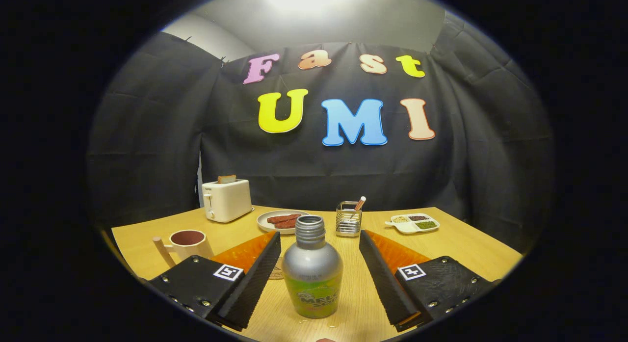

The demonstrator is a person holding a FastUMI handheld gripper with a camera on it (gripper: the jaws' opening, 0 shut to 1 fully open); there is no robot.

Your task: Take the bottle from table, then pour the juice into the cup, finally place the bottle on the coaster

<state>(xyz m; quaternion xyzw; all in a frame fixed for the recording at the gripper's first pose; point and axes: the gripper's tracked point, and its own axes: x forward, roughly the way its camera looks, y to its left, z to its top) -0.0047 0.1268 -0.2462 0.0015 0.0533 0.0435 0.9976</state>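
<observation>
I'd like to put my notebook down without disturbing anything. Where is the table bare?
Bare wood lies beyond the right finger, before the white divided snack tray. Another bare strip runs between the cream mug and white toaster. The middle is crowded: silver bottle standing between the open gripper fingers, untouched, with a sausage plate and wire holder beyond.

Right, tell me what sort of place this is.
Probably a staged breakfast table in a recording booth: a toaster holding bread, a plate of sausages and a cup sit on the wooden table. The tool is open, its fingers either side of the bottle.
</observation>
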